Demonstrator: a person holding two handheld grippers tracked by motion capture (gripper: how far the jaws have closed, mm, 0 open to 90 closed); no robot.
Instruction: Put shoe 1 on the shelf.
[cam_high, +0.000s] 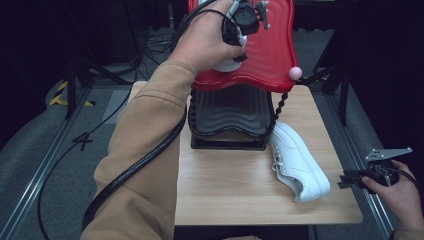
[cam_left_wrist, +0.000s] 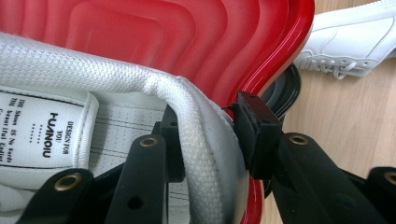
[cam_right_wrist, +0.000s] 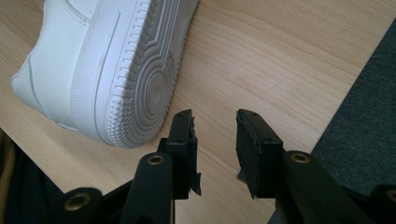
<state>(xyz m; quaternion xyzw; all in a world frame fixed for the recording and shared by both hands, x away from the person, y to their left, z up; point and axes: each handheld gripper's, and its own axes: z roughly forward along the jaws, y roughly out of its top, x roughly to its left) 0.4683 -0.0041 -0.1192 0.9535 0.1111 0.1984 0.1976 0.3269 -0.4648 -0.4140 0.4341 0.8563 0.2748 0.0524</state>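
A white shoe (cam_left_wrist: 46, 70) rests on the red top tray (cam_high: 270, 50) of a two-tier rack. My left gripper (cam_left_wrist: 210, 135) is shut on the shoe's padded collar, one jaw inside the shoe and one outside. From above, that gripper (cam_high: 235, 47) sits over the red tray in the person's hand, with a bit of the shoe (cam_high: 227, 65) showing below it. A second white shoe (cam_high: 297, 160) lies on its side on the wooden table (cam_high: 225, 190). My right gripper (cam_right_wrist: 215, 135) hovers open and empty near that shoe's sole (cam_right_wrist: 140, 79), at the table's right edge (cam_high: 350, 179).
Below the red tray is the rack's black tray (cam_high: 230, 110), carried on twisted black posts (cam_high: 280, 107) with a pink ball (cam_high: 295, 73) on top. A thick black cable (cam_high: 140, 165) trails along the left sleeve. Grey floor and metal rails flank the table.
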